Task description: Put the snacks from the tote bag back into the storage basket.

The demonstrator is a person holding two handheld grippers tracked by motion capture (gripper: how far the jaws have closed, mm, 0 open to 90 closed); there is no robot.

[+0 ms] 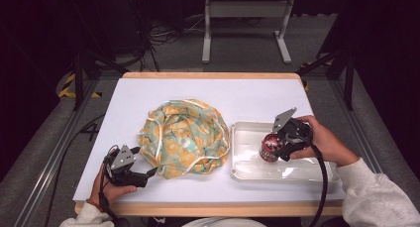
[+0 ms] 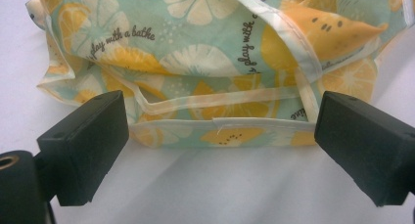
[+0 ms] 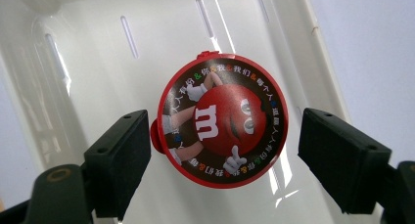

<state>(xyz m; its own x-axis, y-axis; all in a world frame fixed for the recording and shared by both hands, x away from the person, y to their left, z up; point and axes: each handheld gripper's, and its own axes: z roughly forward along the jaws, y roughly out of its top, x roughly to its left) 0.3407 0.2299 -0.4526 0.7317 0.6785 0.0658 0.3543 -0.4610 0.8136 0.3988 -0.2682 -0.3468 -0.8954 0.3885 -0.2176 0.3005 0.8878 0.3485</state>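
- hovering over the white tray (image 1: 247,173), your right gripper (image 1: 278,148) has its jaws spread to either side of the red candy tin (image 1: 271,146), and the right gripper view shows a gap between each pad and the tin's rim, so nothing is pinched.
- the tin (image 3: 222,129) sits on the tray floor near the slotted wall (image 3: 129,35), printed lid facing up at the camera; that looks like a resting place, with the tray keeping it from rolling off.
- your left gripper (image 1: 148,177) lies low on the white table (image 1: 148,95), jaws spread wide and not touching anything, aimed at the near hem of the citrus-print cloth bag (image 2: 220,131).
- the bag (image 1: 183,138) is slumped in a heap mid-table, just left of the tray, mouth crumpled; you probably wait there to lift that edge open.
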